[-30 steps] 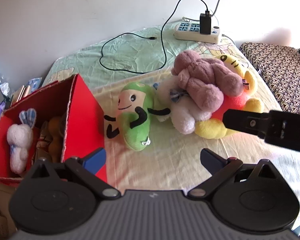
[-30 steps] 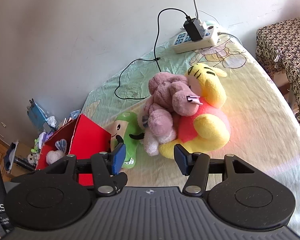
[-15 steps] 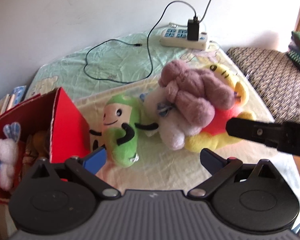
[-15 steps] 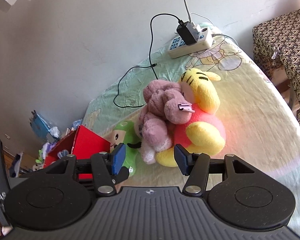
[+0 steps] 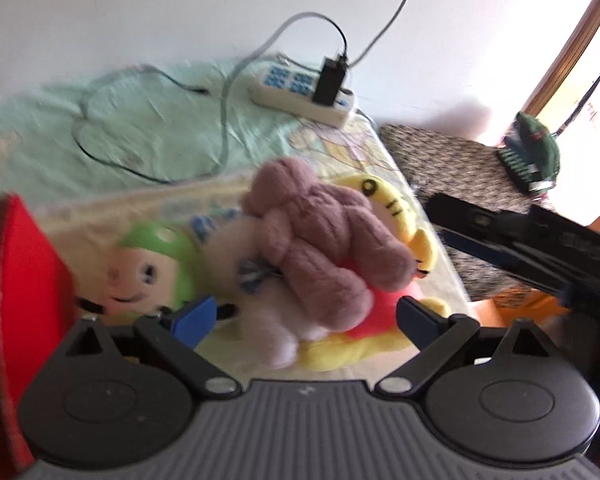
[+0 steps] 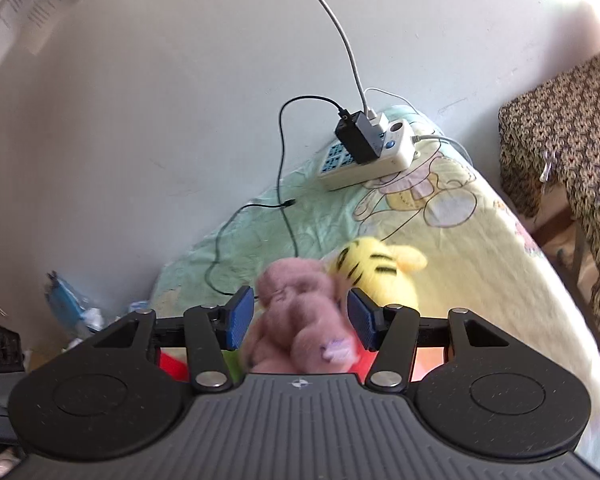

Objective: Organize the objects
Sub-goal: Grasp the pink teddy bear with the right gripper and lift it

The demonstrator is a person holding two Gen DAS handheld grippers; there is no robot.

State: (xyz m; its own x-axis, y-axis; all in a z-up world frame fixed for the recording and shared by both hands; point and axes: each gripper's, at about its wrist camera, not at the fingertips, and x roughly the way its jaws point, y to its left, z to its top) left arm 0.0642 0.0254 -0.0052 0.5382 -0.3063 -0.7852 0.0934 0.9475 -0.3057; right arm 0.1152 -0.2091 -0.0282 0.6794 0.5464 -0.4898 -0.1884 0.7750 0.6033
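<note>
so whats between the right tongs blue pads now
The mauve plush sits between the open right tongs in the right wrist view; contact is unclear.

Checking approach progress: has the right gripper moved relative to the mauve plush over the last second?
Yes. The right gripper has come down and forward; its open fingers now flank the mauve plush.

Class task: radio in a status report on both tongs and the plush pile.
Right tongs open, straddling mauve plush. Left tongs open, empty, near pile. Mauve plush lies atop yellow plush. Nothing blocking.
</note>
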